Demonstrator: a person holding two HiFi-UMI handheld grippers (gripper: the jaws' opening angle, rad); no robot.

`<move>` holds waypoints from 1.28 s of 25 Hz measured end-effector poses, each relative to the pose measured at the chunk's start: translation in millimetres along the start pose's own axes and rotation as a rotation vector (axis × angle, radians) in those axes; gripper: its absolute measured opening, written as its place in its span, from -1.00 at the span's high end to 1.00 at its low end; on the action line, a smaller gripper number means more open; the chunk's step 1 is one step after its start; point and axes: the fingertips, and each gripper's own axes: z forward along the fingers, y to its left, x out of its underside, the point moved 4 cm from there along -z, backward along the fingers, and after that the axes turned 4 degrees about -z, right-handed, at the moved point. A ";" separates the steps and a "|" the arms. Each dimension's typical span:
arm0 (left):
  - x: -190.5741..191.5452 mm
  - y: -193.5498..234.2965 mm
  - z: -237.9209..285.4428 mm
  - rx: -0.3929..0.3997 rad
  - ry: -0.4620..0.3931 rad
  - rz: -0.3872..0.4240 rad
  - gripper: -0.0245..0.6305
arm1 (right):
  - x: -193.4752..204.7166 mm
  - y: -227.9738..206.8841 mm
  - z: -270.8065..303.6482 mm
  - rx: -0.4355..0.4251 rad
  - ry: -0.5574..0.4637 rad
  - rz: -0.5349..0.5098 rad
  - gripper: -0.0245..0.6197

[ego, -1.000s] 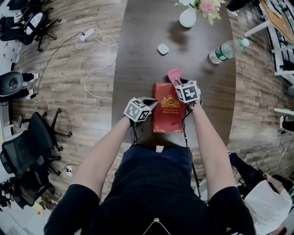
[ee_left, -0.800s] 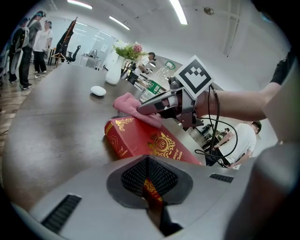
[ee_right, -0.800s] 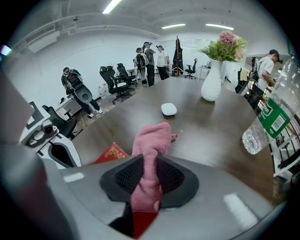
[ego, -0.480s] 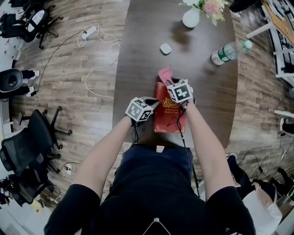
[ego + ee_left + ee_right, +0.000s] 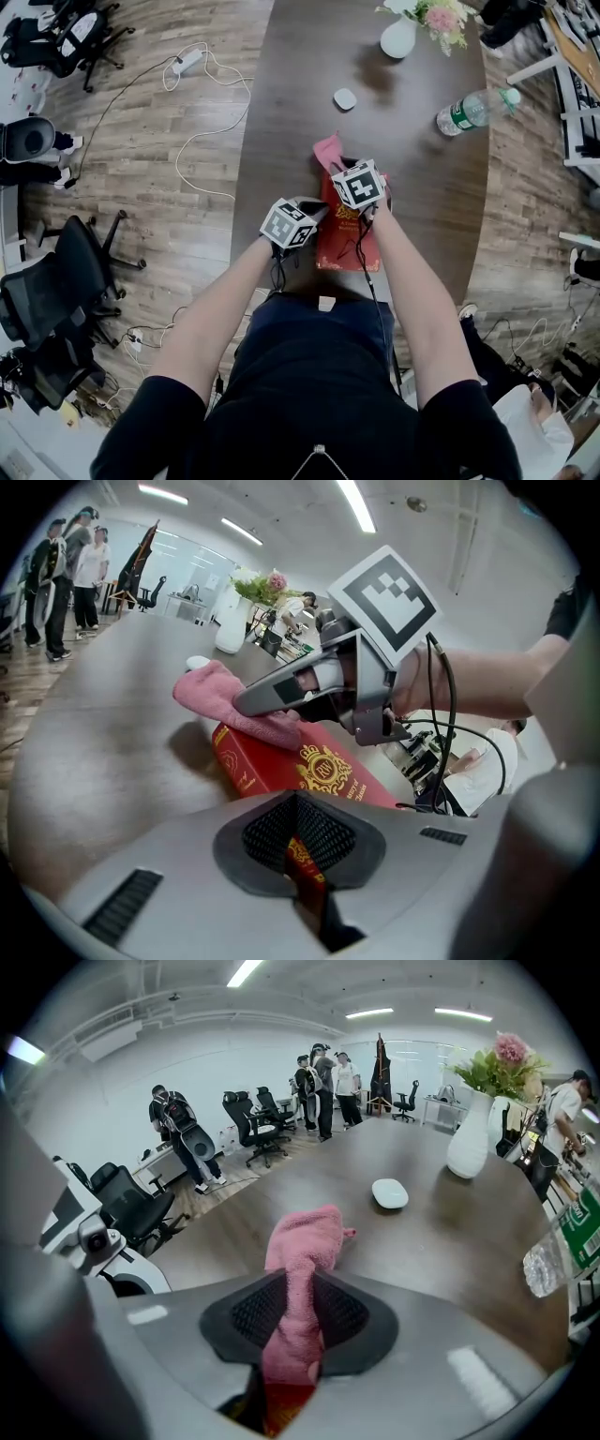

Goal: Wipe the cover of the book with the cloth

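A red book (image 5: 343,246) with a gold crest lies near the front edge of the dark table (image 5: 422,187). My left gripper (image 5: 312,215) is at the book's left edge; in the left gripper view its jaws (image 5: 298,841) are shut on the red book (image 5: 309,766). The right gripper (image 5: 345,169) is over the far end of the cover, shut on a pink cloth (image 5: 328,150) that hangs out past the book's far left corner. The right gripper view shows the cloth (image 5: 305,1251) pinched between the jaws (image 5: 298,1321). The left gripper view has the cloth (image 5: 230,700) resting on the book.
On the table beyond the book are a small white puck (image 5: 345,98), a white vase with flowers (image 5: 398,37) and a water bottle (image 5: 469,108) lying at the right. Office chairs (image 5: 56,291) and cables (image 5: 202,94) are on the floor to the left. People stand far off.
The right gripper has slid the pink cloth leftward across the far end of the book's cover. The left gripper has stayed on the book's left edge.
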 end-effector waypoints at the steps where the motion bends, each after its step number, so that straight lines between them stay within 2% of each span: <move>1: 2.5 -2.4 -0.5 -0.001 0.002 0.009 0.94 | 0.7 -0.6 -0.3 -0.002 -0.002 0.000 0.62; 6: 25.0 -26.4 -9.3 0.053 0.004 0.019 0.94 | 2.9 -3.2 -1.1 -0.007 -0.016 0.003 0.62; 13: 68.0 -74.5 -26.7 0.207 0.019 0.028 0.94 | 2.7 -4.1 -0.9 -0.007 -0.026 -0.004 0.62; 16: 85.8 -88.7 -27.4 0.246 0.051 0.033 0.94 | 3.1 -5.4 -1.4 -0.003 -0.024 -0.012 0.62; 22: 114.2 -87.3 -21.3 0.205 0.124 0.055 0.94 | 4.2 0.4 -2.7 0.001 -0.022 -0.040 0.62; 32: 113.4 -84.9 -21.3 0.170 0.113 0.056 0.94 | 13.4 21.4 -4.6 -0.027 -0.006 -0.078 0.62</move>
